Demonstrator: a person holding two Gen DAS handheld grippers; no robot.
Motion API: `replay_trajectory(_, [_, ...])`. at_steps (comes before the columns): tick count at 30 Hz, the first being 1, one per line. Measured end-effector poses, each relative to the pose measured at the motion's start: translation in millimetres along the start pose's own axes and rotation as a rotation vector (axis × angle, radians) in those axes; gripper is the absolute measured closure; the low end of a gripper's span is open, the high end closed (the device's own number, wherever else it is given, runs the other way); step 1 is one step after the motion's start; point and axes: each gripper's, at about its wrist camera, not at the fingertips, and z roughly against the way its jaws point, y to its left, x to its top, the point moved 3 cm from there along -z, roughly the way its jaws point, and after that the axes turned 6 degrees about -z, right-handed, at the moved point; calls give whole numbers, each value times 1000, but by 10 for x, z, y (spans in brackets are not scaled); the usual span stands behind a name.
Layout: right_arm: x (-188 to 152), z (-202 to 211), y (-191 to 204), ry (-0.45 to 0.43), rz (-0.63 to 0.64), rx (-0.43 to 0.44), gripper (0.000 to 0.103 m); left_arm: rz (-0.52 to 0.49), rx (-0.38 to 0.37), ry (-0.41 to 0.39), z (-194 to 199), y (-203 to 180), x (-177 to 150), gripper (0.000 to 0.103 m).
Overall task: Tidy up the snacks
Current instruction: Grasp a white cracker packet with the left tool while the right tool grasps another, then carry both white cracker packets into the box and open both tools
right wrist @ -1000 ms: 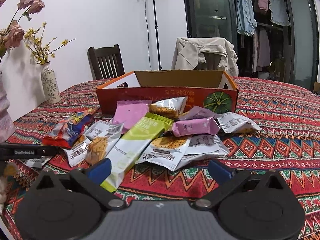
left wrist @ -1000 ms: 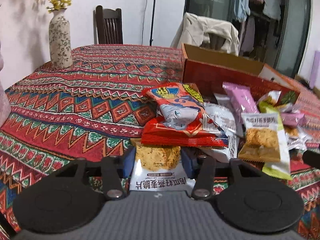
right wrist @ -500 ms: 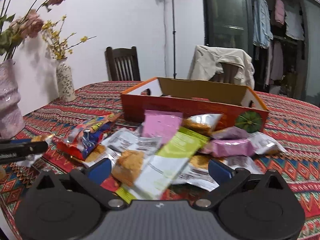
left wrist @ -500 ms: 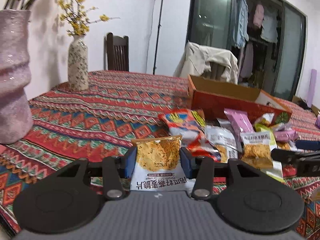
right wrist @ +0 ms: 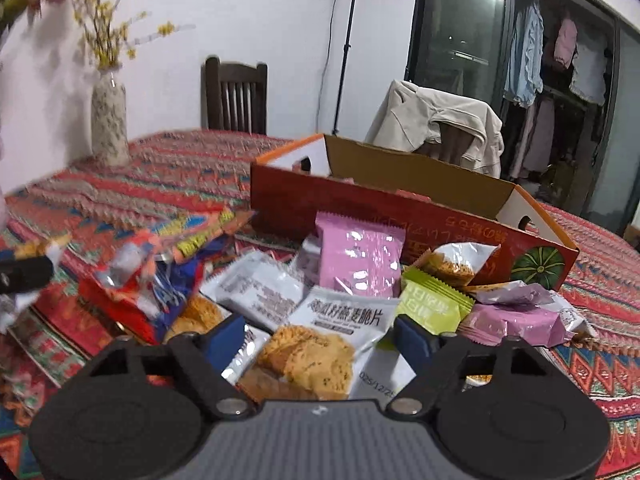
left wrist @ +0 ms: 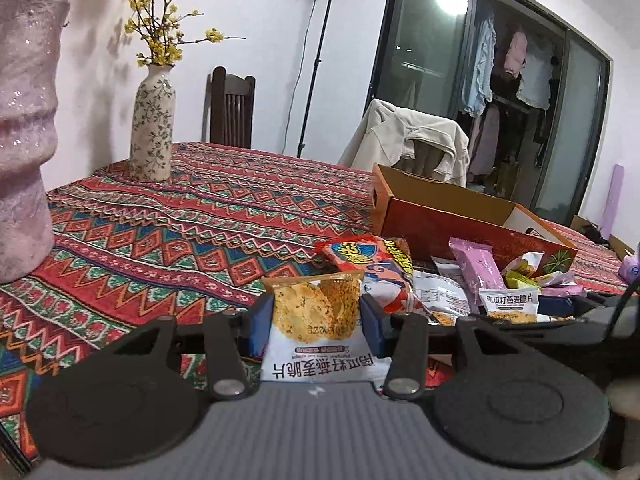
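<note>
Nearest the orange box's front wall on the viewer's side, the left gripper [left wrist: 316,320] is clamped on an oat crisp packet [left wrist: 318,336], its blue pads pressing both sides, the packet lifted clear of the heap and well short of the box. The right gripper [right wrist: 320,338] stands over a second oat crisp packet [right wrist: 320,344] lying on the pile just before the box; its jaws have just been closing, that packet lies between them, and the pads do not yet press it.

If the right jaws finish closing here, they may also catch the green packet [right wrist: 432,304] beside it or the grey one [right wrist: 264,292] underneath, since the wrappers overlap. The slick film could also slide out of the left grip on the way to the box.

Both held and targeted packets read 南瓜籽燕麦脆片; a date beginning 025/12/2 shows on the nearer one. A pink packet [right wrist: 358,256] leans close to the box, and a red and blue bag [right wrist: 156,268] lies left of the pile. The orange box [right wrist: 400,224] carries a pumpkin picture and blurred script. Beyond it, on the patterned cloth [left wrist: 180,220], stands a flowered vase [left wrist: 153,128].
</note>
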Motion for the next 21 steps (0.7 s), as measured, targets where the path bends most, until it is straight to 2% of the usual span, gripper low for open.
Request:
replay_trajectory(1, [-10,-7,21,1,14,-16,26,1,-4,1,-11,-1,-3,56])
replay_trajectory(3, [-10,27,22,-21,17,-35,43,5,-13,-2,-18,-3,-10,56])
replay_trajectory(4, [-17,43,23,-26,25,-43,45,7,-17,-5,-19,-7,-13,56])
replay_trajectory(8, [-49,93,30,-29,50,-39,50,15,-28,-3,-33,-26,-23,56])
replay_trajectory(12, [-43,200,-55,-55,6,-4,56,15,-32,-8,-18,-54,-10,56])
replay_trajectory(21, [54,462,-277,-140,-50,28,57,-11,-55,-30,0,-260,124,56])
